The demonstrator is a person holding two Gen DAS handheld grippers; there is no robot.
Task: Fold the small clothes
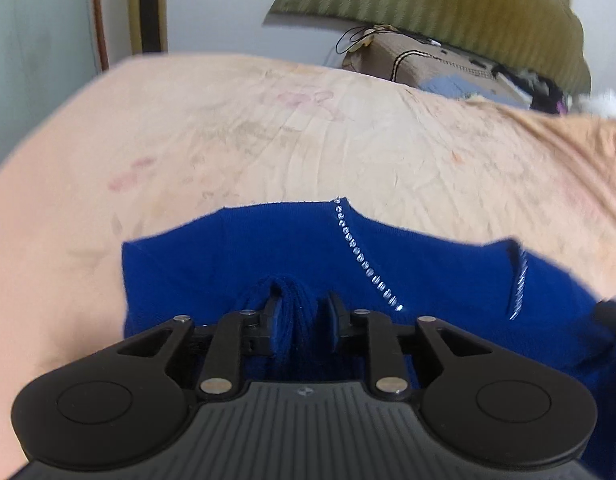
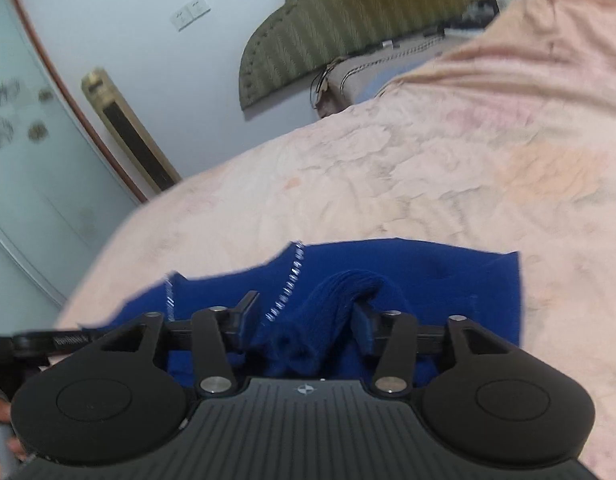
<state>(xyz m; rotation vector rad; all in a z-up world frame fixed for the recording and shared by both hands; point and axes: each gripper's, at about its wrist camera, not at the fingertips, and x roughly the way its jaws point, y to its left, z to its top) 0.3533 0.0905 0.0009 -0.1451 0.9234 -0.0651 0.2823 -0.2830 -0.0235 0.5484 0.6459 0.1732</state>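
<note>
A blue knit garment [image 1: 236, 264] with lines of small silver studs [image 1: 364, 256] lies flat on the peach bed sheet [image 1: 268, 128]. My left gripper [image 1: 302, 308] stands over its near edge with a raised fold of the blue knit [image 1: 294, 312] between the jaws. The fold leans on the left pad, and a narrow gap shows at the right pad. In the right wrist view the same garment [image 2: 448, 280] lies under my right gripper [image 2: 306, 312]. Its jaws stand wide apart, and a bunched ridge of the knit [image 2: 340, 292] rests against the right pad only.
The sheet [image 2: 428, 168] stretches far beyond the garment. An olive padded headboard [image 1: 428, 4] and a brown box with cables [image 1: 420, 60] stand at the far end. A gold-framed panel [image 2: 128, 132] leans on the wall. A person's hand [image 2: 0, 408] shows at the lower left.
</note>
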